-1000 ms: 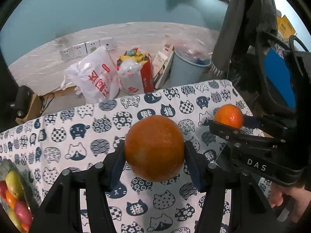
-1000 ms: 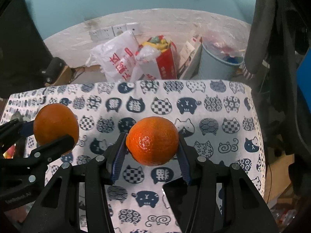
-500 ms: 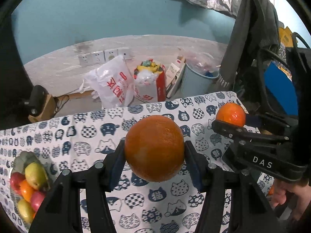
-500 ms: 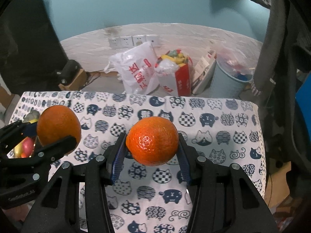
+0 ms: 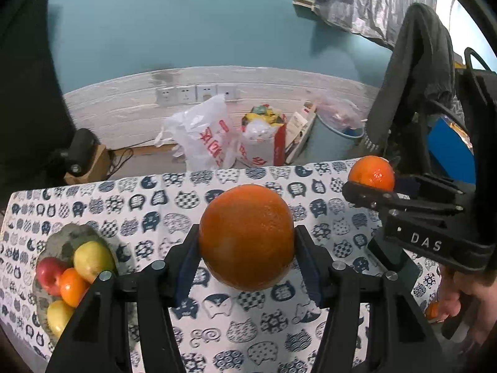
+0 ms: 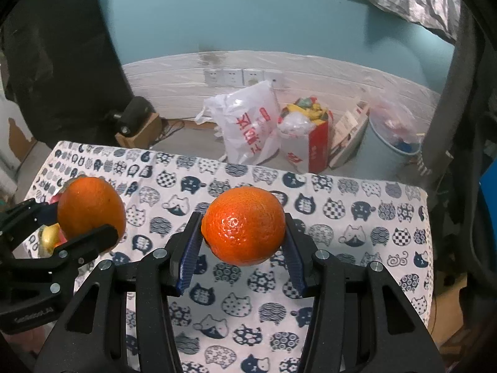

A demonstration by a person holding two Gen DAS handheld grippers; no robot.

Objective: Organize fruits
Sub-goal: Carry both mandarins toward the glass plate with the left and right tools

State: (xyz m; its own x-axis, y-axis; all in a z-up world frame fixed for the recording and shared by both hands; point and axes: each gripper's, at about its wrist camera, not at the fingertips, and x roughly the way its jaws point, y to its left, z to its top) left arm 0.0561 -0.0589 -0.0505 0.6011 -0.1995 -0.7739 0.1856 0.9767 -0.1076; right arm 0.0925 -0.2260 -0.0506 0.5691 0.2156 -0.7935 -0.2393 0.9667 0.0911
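Left gripper [image 5: 247,259] clamped on an orange, right gripper [image 6: 243,248] likewise, both angled downward

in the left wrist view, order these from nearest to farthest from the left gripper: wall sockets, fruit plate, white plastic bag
1. fruit plate, on the table, low left of the left gripper
2. white plastic bag, on the floor past the table's far edge
3. wall sockets, on the wall behind the bag

light: dim, even | focus: sharp | edges: fisheye-bent, dark vignette
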